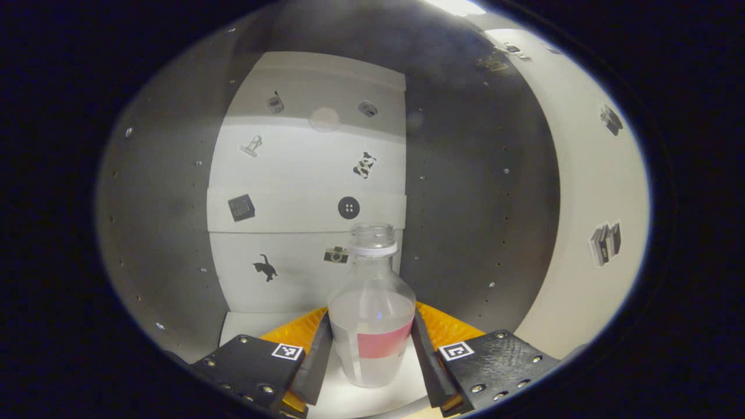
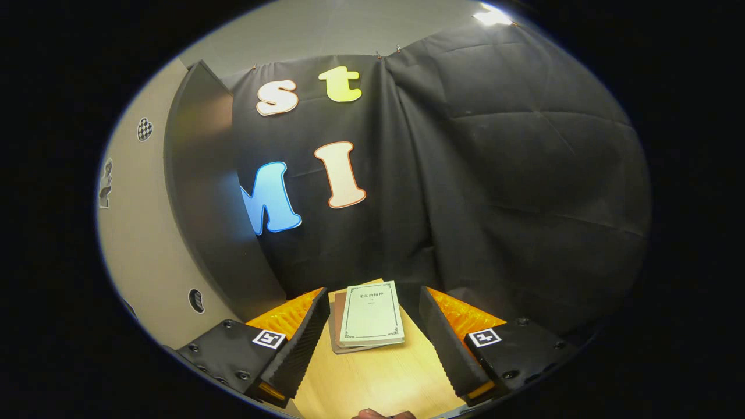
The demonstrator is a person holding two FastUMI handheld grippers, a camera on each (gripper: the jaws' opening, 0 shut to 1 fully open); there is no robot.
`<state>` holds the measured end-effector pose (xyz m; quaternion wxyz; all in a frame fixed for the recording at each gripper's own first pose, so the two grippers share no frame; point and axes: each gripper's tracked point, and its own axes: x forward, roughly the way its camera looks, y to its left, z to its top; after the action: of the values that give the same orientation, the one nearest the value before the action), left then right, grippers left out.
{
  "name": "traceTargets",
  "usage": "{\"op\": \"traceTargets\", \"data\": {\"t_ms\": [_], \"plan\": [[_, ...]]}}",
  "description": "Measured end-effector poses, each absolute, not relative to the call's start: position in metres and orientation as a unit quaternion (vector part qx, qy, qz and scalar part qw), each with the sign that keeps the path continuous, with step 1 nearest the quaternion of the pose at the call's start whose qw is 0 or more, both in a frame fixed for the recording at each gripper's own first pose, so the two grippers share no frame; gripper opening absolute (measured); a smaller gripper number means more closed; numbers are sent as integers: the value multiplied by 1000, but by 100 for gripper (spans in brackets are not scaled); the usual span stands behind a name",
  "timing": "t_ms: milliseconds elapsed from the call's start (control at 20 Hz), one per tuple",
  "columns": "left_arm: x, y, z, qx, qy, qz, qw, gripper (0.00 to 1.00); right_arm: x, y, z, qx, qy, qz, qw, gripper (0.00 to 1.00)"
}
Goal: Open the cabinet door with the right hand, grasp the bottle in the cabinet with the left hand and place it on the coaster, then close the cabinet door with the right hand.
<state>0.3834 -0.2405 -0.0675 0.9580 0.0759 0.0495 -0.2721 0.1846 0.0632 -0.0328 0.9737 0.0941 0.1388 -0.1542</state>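
Bottle of clear plastic with a pink label (image 1: 372,326) is standing upright, bottom centre, between my left tool (image 1: 372,355) fingers, which are clamping it; my right tool (image 2: 372,343) is gaping empty.

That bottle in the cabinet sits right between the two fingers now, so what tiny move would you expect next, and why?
Probably a lift straight up, then back out of the cabinet. In the left gripper view the left gripper has a finger against each side of the bottle, which stands upright on the white shelf. In the right gripper view the right gripper is open over the wooden table, near the stacked books.
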Motion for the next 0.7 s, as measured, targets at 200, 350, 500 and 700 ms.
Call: {"op": "traceTargets", "data": {"t_ms": [200, 350, 500, 700], "plan": [[365, -238, -48, 83, 28, -268, 959, 69, 187, 67, -34, 95, 141, -140, 975, 98], [346, -226, -35, 83, 14, -256, 963, 70, 190, 69, -35, 88, 139, -130, 978, 98], [321, -210, -23, 82, 9, -247, 965, 71, 184, 75, -33, 82, 138, -117, 980, 98], [282, -177, -13, 92, -1, -233, 968, 67, 180, 81, -29, 86, 124, -116, 982, 98]]}}
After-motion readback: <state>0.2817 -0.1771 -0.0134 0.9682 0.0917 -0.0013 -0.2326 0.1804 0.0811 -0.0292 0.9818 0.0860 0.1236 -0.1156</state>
